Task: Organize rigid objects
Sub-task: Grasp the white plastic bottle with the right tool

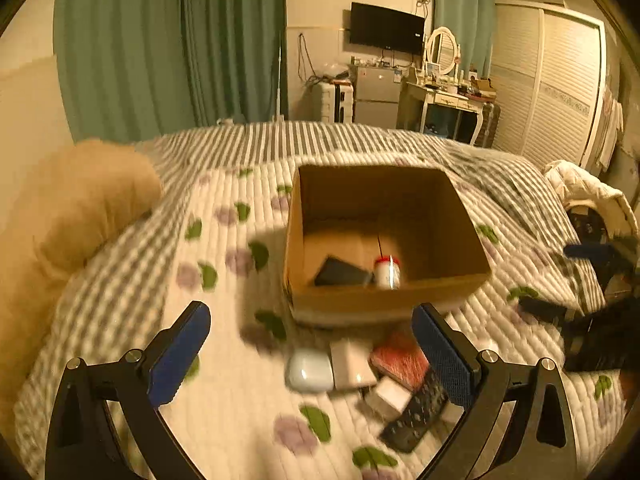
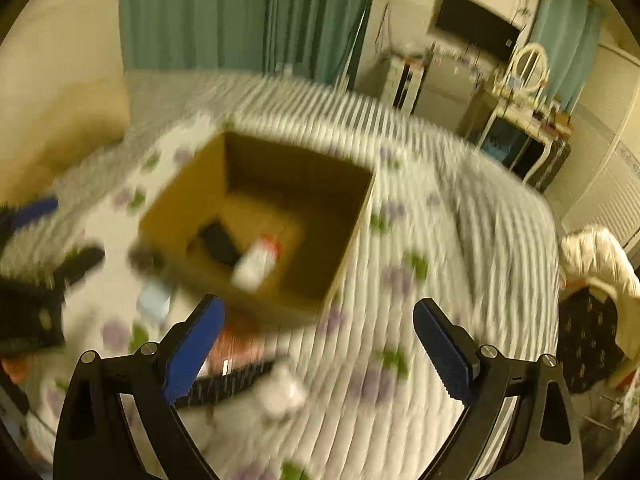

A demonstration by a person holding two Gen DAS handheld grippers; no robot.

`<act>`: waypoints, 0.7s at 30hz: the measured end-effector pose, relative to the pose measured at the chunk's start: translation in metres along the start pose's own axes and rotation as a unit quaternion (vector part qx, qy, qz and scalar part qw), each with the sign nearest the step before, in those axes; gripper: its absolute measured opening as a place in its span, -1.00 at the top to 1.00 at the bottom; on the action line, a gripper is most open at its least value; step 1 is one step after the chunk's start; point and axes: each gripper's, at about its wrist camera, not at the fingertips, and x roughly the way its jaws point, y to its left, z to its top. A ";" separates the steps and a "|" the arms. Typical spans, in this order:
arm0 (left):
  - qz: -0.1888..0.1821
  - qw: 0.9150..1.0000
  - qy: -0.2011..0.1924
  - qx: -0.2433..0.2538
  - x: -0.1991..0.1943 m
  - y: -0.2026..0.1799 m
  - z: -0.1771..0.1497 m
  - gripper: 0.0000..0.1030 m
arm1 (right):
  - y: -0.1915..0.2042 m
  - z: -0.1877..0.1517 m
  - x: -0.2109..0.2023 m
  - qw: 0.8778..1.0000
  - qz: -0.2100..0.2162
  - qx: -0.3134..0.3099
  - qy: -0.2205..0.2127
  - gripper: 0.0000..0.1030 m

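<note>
An open cardboard box stands on the quilted bed. In it lie a dark flat item and a white bottle with a red cap. On the quilt in front of the box lie a pale blue case, a white box, a red item, a small white cube and a black remote. My left gripper hangs open and empty over this pile. My right gripper is open and empty near the box's front corner. The right wrist view is blurred.
A tan pillow lies at the left of the bed. A striped blanket covers the far side. A white padded jacket sits past the bed's right edge. Dresser, fridge and wardrobe stand along the far wall.
</note>
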 end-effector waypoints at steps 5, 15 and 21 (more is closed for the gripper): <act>0.010 1.000 0.011 -0.011 0.011 -0.001 -0.031 -0.99 | 0.023 -0.048 0.033 0.997 0.020 -0.005 0.075 -0.86; 0.026 0.998 0.051 -0.018 0.047 0.011 -0.063 -0.99 | 0.027 -0.062 0.107 0.986 0.038 0.061 0.153 -0.66; 0.026 0.998 0.055 -0.012 0.051 0.009 -0.067 -0.99 | 0.027 -0.053 0.105 0.990 0.048 0.074 0.111 -0.02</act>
